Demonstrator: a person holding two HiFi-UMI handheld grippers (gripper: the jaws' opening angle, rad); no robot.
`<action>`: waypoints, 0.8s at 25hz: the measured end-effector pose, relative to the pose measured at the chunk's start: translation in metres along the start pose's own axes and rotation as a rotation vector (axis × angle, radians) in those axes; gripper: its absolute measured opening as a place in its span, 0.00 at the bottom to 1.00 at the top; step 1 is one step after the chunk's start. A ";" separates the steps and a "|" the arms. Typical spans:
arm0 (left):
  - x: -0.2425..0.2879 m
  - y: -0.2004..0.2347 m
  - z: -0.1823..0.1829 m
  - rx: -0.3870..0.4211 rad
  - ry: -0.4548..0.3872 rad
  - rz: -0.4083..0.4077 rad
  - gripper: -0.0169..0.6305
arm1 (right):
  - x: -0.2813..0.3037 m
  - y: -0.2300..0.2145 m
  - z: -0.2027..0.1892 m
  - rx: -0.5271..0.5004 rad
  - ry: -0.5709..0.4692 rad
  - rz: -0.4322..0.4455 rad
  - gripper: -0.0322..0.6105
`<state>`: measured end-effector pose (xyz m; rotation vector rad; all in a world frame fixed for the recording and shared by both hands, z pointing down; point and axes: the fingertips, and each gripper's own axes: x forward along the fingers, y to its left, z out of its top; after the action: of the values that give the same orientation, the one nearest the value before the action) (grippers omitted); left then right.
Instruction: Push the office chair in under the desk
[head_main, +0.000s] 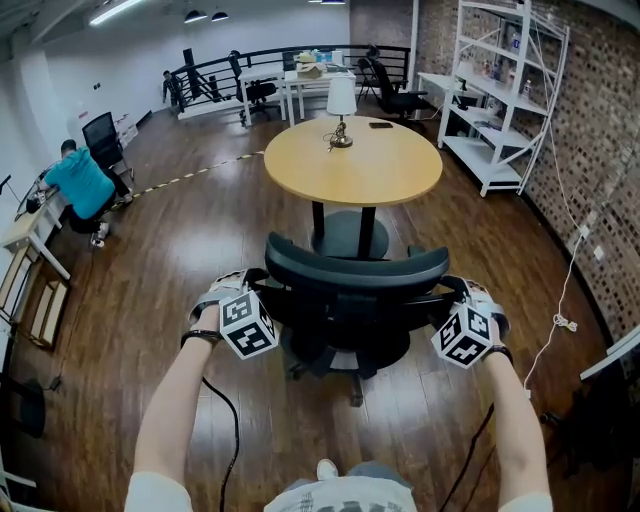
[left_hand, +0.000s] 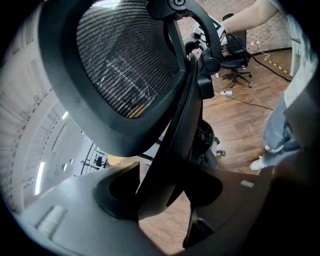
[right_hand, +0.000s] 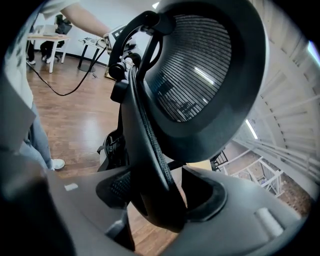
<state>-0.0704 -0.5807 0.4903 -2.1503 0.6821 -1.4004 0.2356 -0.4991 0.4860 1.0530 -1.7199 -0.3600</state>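
Note:
A black mesh office chair stands with its back to me, facing the round wooden table. Its seat is still outside the tabletop's edge. My left gripper clasps the left rim of the backrest and my right gripper the right rim. In the left gripper view the backrest frame runs down between the jaws of the left gripper and fills the gap. In the right gripper view the mesh backrest edge is likewise pinched in the right gripper.
The table's black pedestal base lies right ahead of the chair. A small lamp stands on the tabletop. White shelving lines the brick wall at right. A person sits at a desk far left. A cable trails on the floor at right.

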 end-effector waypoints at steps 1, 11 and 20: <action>0.005 0.006 0.002 0.001 -0.002 0.001 0.44 | 0.005 -0.005 0.000 0.002 0.004 -0.001 0.46; 0.058 0.055 0.019 0.012 -0.025 0.011 0.44 | 0.055 -0.057 -0.007 0.011 0.000 -0.036 0.47; 0.111 0.102 0.035 0.000 -0.026 0.025 0.44 | 0.106 -0.109 -0.013 0.005 -0.012 -0.056 0.47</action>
<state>-0.0135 -0.7247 0.4896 -2.1488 0.6960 -1.3574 0.2910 -0.6415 0.4832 1.1062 -1.7050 -0.3985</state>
